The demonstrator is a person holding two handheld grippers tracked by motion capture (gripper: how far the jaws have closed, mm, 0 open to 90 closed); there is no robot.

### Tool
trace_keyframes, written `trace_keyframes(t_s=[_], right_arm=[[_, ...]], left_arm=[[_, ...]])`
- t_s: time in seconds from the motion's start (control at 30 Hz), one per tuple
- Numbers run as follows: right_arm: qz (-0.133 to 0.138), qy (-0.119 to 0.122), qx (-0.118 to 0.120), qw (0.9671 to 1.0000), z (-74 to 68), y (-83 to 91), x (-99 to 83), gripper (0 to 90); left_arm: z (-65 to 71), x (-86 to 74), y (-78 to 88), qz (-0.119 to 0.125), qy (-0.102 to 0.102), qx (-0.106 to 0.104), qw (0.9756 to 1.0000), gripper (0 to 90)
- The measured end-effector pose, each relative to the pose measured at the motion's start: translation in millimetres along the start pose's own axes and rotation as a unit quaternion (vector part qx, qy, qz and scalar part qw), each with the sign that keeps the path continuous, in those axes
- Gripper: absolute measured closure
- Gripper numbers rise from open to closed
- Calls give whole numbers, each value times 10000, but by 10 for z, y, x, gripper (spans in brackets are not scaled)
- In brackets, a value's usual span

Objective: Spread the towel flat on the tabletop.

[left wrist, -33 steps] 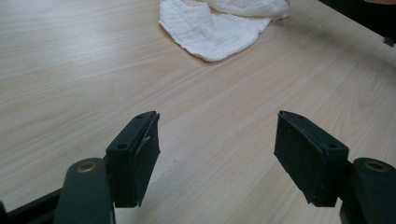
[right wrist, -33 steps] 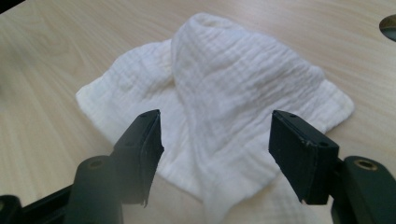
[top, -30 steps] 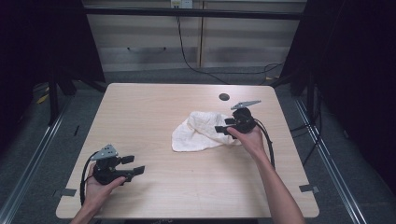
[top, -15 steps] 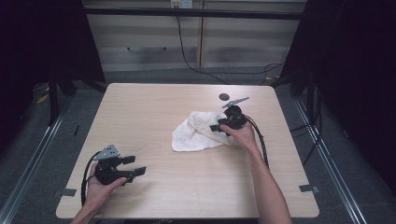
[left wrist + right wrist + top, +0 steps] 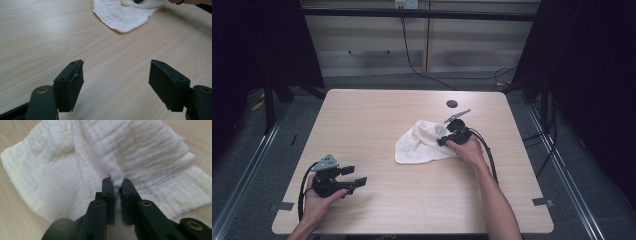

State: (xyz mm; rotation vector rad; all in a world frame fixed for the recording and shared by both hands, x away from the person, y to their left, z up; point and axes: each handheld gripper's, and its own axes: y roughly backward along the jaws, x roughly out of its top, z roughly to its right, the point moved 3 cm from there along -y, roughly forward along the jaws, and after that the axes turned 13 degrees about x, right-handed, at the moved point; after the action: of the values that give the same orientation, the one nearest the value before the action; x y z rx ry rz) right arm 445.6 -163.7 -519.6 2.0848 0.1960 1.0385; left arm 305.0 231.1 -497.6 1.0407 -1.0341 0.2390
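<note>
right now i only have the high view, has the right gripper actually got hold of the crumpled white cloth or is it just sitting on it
Observer: The right gripper has its jaws closed on a pinched ridge of the crumpled white cloth; they have just been closing, with the fold between them.
Operator: how much cloth is in there
Observer: Only a narrow fold at the jaw tips; the rest lies spread on the pale wooden table.
Operator: and the left gripper, anything in it
Observer: The left gripper has its jaws wide apart over bare wood, with nothing between them.
</note>
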Motion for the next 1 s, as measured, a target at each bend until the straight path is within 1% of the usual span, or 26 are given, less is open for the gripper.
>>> trace_keyframes(t_s=[0.07, 0.13, 0.2, 0.27, 0.3, 0.33, 0.37, 0.43, 0.5, 0.53, 0.6, 0.7, 0.73, 0.77, 0.83, 0.87, 0.9, 0.97, 1.0], right_arm=[[36, -31, 84, 10000, -27, -1, -23, 839], [32, -8, 100, 9999, -43, 3, -38, 841], [24, 18, 114, 9999, -73, 2, -55, 841], [30, 62, 180, 9998, -119, -2, -83, 841], [24, 63, 167, 9998, -137, 0, -96, 842], [64, 82, 226, 9997, -156, -3, -112, 842], [70, 78, 210, 9997, -183, 1, -134, 842], [104, 73, 301, 9995, -219, 3, -167, 842], [98, 114, 318, 9994, -248, 7, -189, 842], [103, 97, 310, 9994, -269, 7, -200, 842], [84, 202, 347, 9992, -304, 6, -223, 842], [75, 246, 361, 9990, -379, 7, -266, 842], [91, 211, 389, 9990, -407, 4, -278, 842], [60, 304, 430, 9986, -426, 4, -290, 842], [71, 321, 419, 9986, -476, 2, -317, 843], [57, 333, 456, 9984, -498, 5, -336, 843], [119, 304, 483, 9983, -512, 0, -347, 843], [108, 314, 524, 9981, -548, 3, -374, 844], [108, 317, 507, 9982, -563, 2, -380, 844]], left_arm=[[-9, -2, 0, -8, 2, 22, 10000, 276], [-4, -1, -3, -11, 7, -1, 10000, 276], [1, 0, -10, -33, -14, 21, 10000, 273], [-1, -2, -17, -69, -44, 19, 10000, 271], [3, -3, -24, -70, -22, 22, 10000, 268], [5, -5, -30, -93, -35, 20, 9999, 264], [6, -6, -32, -102, -44, 17, 9999, 262], [17, -7, -34, -119, -72, 3, 9999, 262], [22, -6, -33, -116, -83, -11, 9999, 261], [24, -5, -32, -112, -79, -13, 9999, 261], [23, -3, -28, -106, -84, -9, 9999, 261], [21, -2, -23, -87, -80, -10, 9999, 261], [22, -2, -25, -95, -80, -13, 9999, 261], [25, -4, -29, -120, -93, -39, 9999, 262], [44, -7, -34, -162, -129, -100, 9997, 271], [55, -7, -33, -172, -116, -154, 9997, 279], [74, -2, -31, -158, -80, -226, 9996, 285], [98, 5, -27, -158, -125, -252, 9995, 285], [108, 8, -32, -160, -145, -246, 9995, 285]])
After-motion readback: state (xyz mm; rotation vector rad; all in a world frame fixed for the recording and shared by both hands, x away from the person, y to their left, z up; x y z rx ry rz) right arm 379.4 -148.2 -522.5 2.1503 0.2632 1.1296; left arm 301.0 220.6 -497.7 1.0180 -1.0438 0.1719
